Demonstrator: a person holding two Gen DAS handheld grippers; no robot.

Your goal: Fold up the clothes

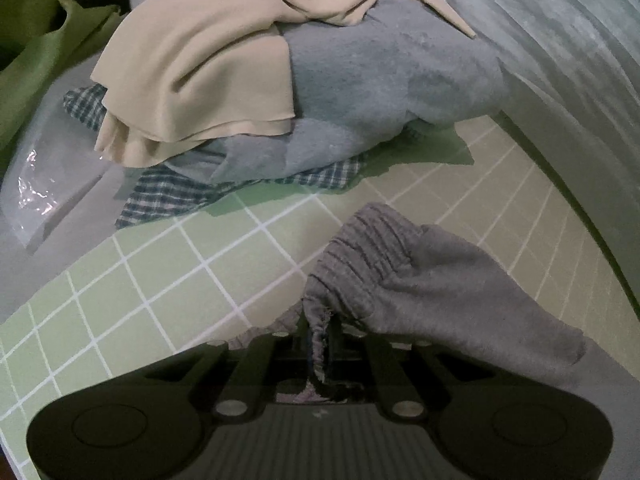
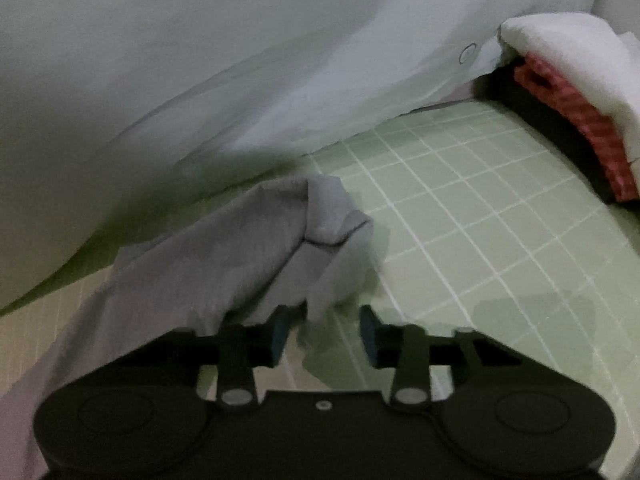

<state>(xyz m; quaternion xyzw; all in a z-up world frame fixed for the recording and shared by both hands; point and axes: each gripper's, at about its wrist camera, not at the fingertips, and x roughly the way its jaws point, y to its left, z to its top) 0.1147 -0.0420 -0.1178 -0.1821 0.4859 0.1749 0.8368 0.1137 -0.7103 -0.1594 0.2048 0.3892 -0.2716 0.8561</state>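
Left gripper [image 1: 320, 336] clamped on waistband of grey garment [image 1: 440, 280], which lies rumpled on the mat [image 1: 160, 300]; right gripper [image 2: 324, 330] spread wide, holding nothing. Fold looks barely begun. Unfolded pile [image 1: 240, 92] waits beyond the garment; a folded stack [image 2: 572, 92] sits at the mat's far edge.

A pale green cutting mat [image 1: 168, 280] with a white grid covers the counter. At ten o'clock in the left wrist view lies a clear plastic sheet [image 1: 36, 188], with green fabric [image 1: 32, 52] beyond it. A pale wall [image 2: 160, 60] rises behind the mat.
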